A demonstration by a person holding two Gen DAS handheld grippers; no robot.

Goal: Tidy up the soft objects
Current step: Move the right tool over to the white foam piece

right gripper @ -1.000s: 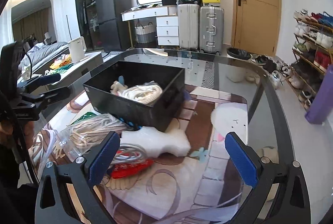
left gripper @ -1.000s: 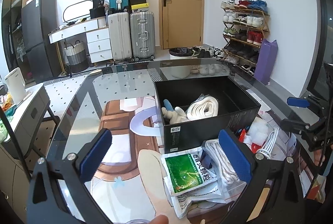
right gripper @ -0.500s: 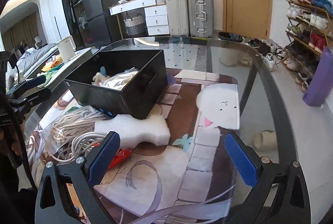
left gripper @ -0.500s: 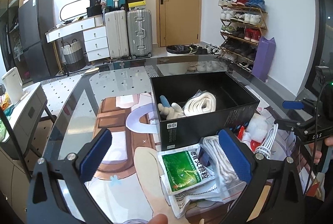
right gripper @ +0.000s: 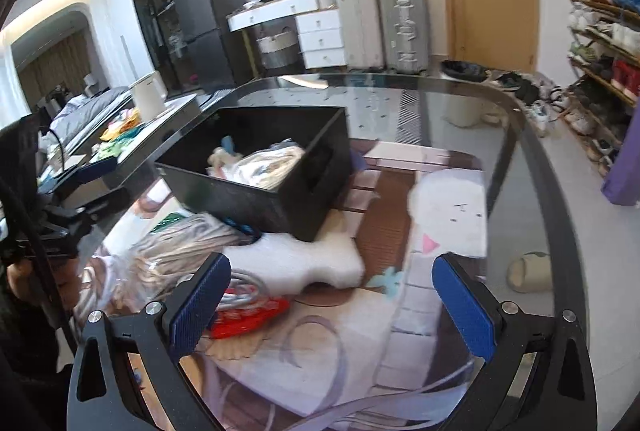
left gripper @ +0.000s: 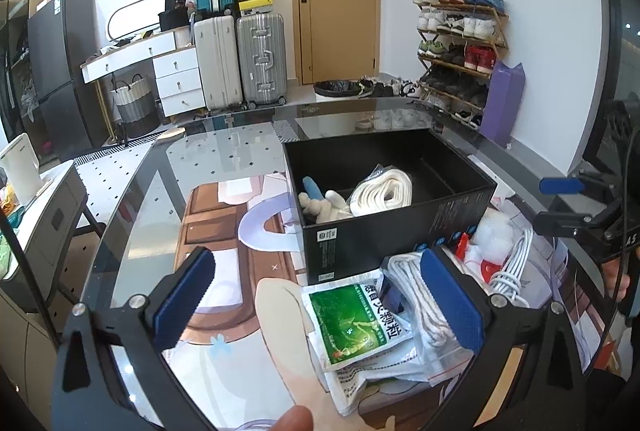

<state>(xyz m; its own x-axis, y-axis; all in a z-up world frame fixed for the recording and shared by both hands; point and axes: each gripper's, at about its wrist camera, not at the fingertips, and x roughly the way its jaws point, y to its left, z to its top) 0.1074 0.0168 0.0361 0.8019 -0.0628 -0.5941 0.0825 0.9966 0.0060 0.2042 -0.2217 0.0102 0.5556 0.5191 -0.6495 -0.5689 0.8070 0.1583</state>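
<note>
Both grippers empty, fingers wide apart. Box point(left gripper: 394, 199) at twelve o'clock on the desk point(left gripper: 132, 215), pouch point(left gripper: 354, 319) at six below the left gripper point(left gripper: 316, 301). Best: lower squarely, pinch the pouch's middle, lift clear of the bagged rope point(left gripper: 424, 307).

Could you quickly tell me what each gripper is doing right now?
Left gripper: open, holding nothing.
Right gripper: open, holding nothing.
</note>
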